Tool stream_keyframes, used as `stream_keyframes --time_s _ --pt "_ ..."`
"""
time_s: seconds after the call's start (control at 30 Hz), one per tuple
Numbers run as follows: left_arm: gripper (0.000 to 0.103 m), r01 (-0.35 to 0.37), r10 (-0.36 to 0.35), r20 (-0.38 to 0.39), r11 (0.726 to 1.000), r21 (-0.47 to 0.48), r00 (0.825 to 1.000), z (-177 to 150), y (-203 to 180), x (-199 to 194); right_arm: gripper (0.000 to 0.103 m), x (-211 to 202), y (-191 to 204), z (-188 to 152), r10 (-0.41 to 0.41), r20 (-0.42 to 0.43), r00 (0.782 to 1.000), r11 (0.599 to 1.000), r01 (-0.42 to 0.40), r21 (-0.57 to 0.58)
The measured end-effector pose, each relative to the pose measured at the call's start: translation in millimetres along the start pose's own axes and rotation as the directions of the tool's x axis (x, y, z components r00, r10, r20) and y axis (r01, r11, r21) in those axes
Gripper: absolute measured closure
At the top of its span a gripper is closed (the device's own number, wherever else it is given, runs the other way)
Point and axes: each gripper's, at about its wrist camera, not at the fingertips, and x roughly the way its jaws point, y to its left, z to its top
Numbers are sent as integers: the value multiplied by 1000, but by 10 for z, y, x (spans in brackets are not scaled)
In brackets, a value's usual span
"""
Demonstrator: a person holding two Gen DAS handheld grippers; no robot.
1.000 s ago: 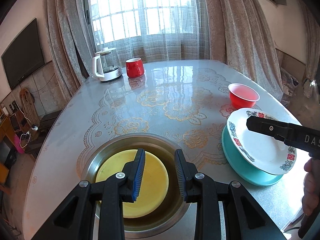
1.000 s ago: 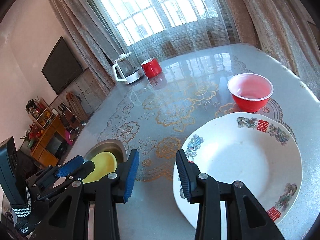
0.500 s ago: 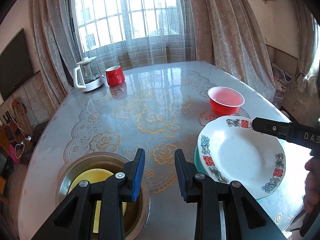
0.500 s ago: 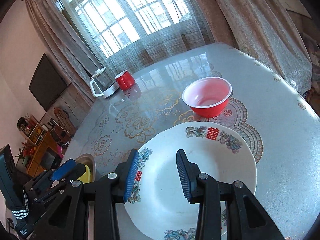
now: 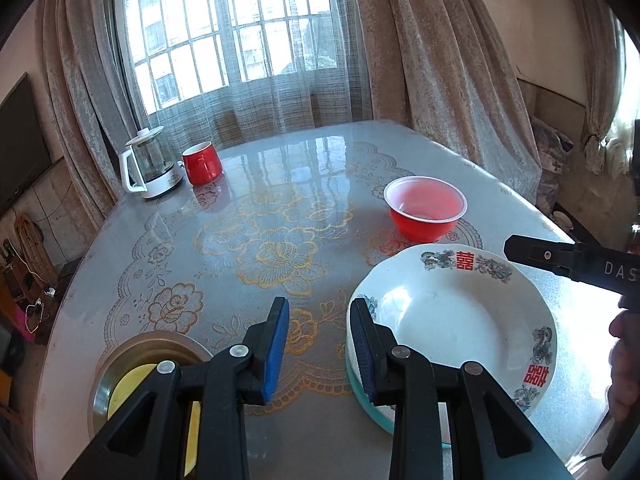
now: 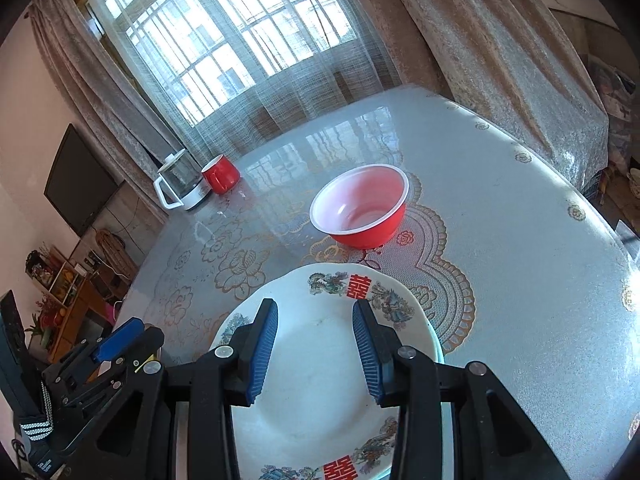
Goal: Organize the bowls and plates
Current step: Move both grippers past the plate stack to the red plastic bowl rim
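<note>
Now both empty: left gripper [image 5: 318,344] part-spread over the bench [image 5: 280,200], right gripper [image 6: 315,346] part-spread above the white plate [image 6: 320,392], nothing pinched. Plate sits on a teal dish [image 5: 370,410], red bowl [image 6: 362,206] just beyond. Plate looks ceramic: stiff, slick, breakable, probably heavy; take it at the rim, not the glazed well.

A white plate [image 5: 460,320] with red characters and floral rim sits upright atop a teal dish [image 5: 376,412] at lower right, a red bowl [image 5: 425,207] stands empty just above it, and a yellow plate [image 5: 128,388] lies inside a metal basin [image 5: 120,360] at lower left.
</note>
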Motion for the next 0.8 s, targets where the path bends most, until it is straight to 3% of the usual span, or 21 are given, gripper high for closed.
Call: stream_keyframes --time_s 0.8 --pt "69 48 -47 -26 998 31 999 266 -315 262 63 37 -457 220 -24 -2 1000 995 24 99"
